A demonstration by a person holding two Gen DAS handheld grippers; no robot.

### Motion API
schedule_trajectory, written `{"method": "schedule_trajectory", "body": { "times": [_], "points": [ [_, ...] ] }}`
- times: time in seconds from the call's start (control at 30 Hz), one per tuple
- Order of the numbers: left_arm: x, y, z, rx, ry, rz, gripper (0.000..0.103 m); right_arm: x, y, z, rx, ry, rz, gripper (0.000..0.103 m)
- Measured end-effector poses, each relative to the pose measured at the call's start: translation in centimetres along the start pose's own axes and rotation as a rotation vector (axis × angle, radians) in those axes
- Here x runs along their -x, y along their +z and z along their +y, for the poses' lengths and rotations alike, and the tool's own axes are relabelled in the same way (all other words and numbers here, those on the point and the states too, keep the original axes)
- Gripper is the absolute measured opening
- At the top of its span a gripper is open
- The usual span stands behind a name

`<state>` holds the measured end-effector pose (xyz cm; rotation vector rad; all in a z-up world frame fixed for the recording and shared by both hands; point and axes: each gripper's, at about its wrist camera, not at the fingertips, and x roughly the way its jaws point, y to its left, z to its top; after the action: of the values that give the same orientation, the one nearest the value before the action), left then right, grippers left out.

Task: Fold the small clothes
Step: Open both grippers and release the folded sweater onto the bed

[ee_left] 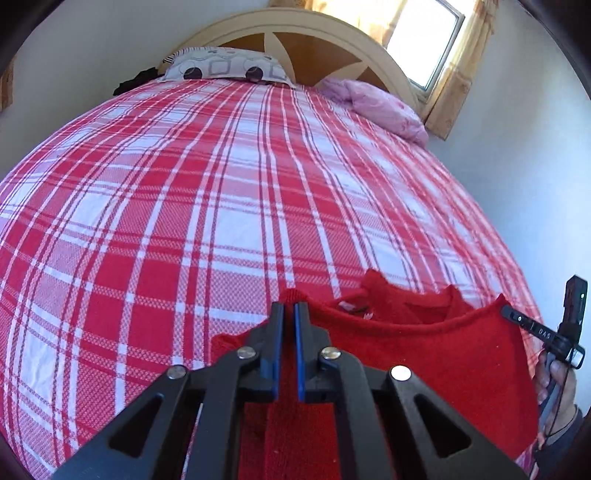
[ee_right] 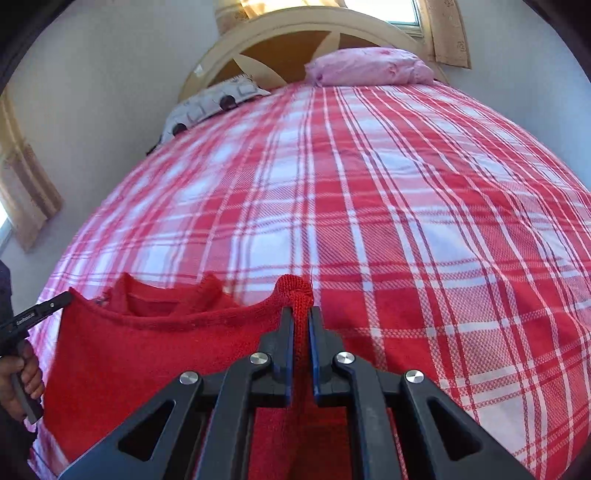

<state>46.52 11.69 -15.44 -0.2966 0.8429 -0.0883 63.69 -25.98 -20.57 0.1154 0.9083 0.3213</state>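
A small red knitted garment (ee_left: 436, 354) hangs stretched between my two grippers above the near end of the bed; it also shows in the right wrist view (ee_right: 147, 354). My left gripper (ee_left: 289, 308) is shut on its left top corner. My right gripper (ee_right: 301, 313) is shut on its right top corner, with red knit bunched between the pads. The right gripper's fingers (ee_left: 517, 317) show at the right edge of the left wrist view, and the left gripper's fingers (ee_right: 40, 308) at the left edge of the right wrist view. The garment's lower part is hidden behind the grippers.
The bed carries a red-and-white plaid cover (ee_left: 221, 192). At its head lie a patterned grey pillow (ee_left: 221, 68), a pink pillow (ee_left: 384, 107) and a dark item (ee_left: 133, 81), in front of a cream arched headboard (ee_left: 295, 26). A curtained window (ee_left: 432, 40) is at the far right.
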Motion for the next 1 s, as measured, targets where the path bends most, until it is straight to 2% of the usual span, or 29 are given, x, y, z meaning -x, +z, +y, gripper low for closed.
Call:
{"method": "schedule_trajectory", "body": {
  "times": [0.1,0.13,0.17,0.2,0.23,0.27,0.3,0.37,0.43,0.47,0.57,0.63,0.7,0.73,0.8,0.9,1.0],
  "points": [
    [-0.5,-0.4,-0.2,-0.011,0.048,0.003,0.008,-0.4,-0.6,0.0,0.04,-0.012,0.037,0.009],
    [-0.4,-0.3,-0.2,-0.008,0.047,0.001,0.012,0.0,-0.8,-0.1,0.046,-0.024,0.037,0.019],
    [0.0,-0.2,0.0,0.001,0.053,0.002,0.025,0.4,-0.9,-0.4,0.043,-0.044,0.036,0.03],
    [0.5,-0.1,0.0,0.009,0.056,-0.005,0.042,1.0,-1.0,-0.8,0.033,-0.053,0.031,0.054],
    [1.2,0.0,0.0,0.015,0.056,-0.022,0.051,1.6,-1.3,-1.1,0.023,-0.052,0.02,0.062],
    [2.1,0.1,0.2,0.022,0.061,-0.045,0.068,2.6,-1.5,-1.5,0.007,-0.04,0.0,0.062],
    [3.2,0.1,0.3,0.032,0.07,-0.074,0.074,4.1,-1.9,-1.8,-0.003,-0.03,-0.015,0.062],
    [5.4,-0.3,0.4,0.031,0.056,-0.109,0.074,6.1,-2.6,-1.5,0.008,-0.028,-0.032,0.062],
    [7.3,-1.5,0.2,0.023,0.038,-0.111,0.074,8.9,-3.8,-0.4,0.029,0.027,-0.057,0.062],
    [8.2,-2.6,-0.1,0.01,0.022,-0.112,0.077,10.0,-4.5,0.3,0.044,0.048,-0.061,0.062],
    [9.4,-5.4,-1.2,-0.043,0.053,-0.105,0.084,12.5,-7.5,3.2,0.124,0.117,-0.054,0.062],
    [9.8,-7.4,-2.0,-0.083,0.057,-0.104,0.084,13.1,-10.0,4.8,0.178,0.083,-0.037,0.062],
    [9.5,-9.3,-2.6,-0.132,0.104,-0.101,0.087,12.5,-11.8,5.7,0.221,0.058,0.0,0.061],
    [9.3,-10.0,-2.8,-0.151,0.132,-0.09,0.087,11.8,-12.8,5.9,0.236,0.036,0.031,0.053],
    [7.8,-10.9,-2.4,-0.156,0.204,-0.035,0.087,10.2,-14.2,5.4,0.241,-0.041,0.096,0.049],
    [7.0,-11.2,-1.2,-0.112,0.186,-0.014,0.088,10.5,-14.9,5.2,0.248,-0.054,0.081,0.049],
    [8.4,-10.9,-0.8,-0.072,0.163,-0.047,0.088,12.2,-14.8,5.9,0.263,-0.07,0.039,0.049]
  ]
}}
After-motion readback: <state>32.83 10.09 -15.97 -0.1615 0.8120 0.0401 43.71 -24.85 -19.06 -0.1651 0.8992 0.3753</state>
